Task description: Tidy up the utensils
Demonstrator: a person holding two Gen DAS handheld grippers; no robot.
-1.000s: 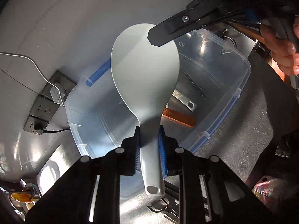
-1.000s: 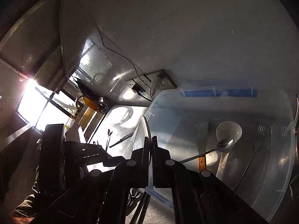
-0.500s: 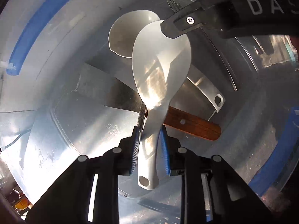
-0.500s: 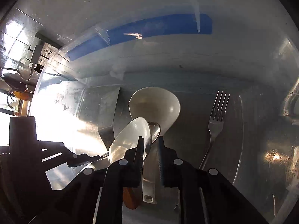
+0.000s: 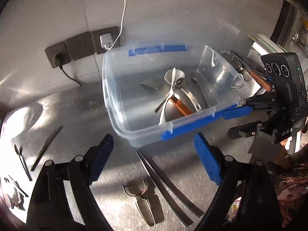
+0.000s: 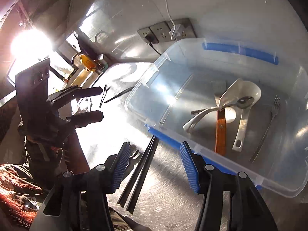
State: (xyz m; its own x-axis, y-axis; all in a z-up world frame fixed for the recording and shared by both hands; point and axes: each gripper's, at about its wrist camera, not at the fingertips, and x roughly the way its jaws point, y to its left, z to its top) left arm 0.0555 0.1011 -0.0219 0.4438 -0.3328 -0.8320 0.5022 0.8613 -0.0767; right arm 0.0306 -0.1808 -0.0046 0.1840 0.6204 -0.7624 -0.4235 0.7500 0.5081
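Observation:
A clear plastic bin (image 5: 134,132) with blue clips stands on the steel counter; it also shows in the right wrist view (image 6: 167,134). Inside lie a white rice paddle (image 5: 169,96) (image 6: 221,102), a metal spoon (image 6: 244,102), a white ladle (image 6: 248,113), a wooden-handled tool (image 6: 220,130) and a fork (image 6: 269,123). My left gripper (image 5: 154,154) is open and empty in front of the bin. My right gripper (image 6: 154,163) is open and empty near the bin's front edge; it also shows in the left wrist view (image 5: 236,123).
Black chopsticks (image 5: 167,184) (image 6: 140,175) and a small utensil (image 5: 144,200) lie on the counter before the bin. A knife (image 5: 46,148) and a small spoon (image 5: 21,159) lie at the left. Wall sockets (image 5: 80,46) with cables are behind the bin.
Both grippers opened, left the rice paddle and the spoon in the bin, and pulled back out to the counter in front of it.

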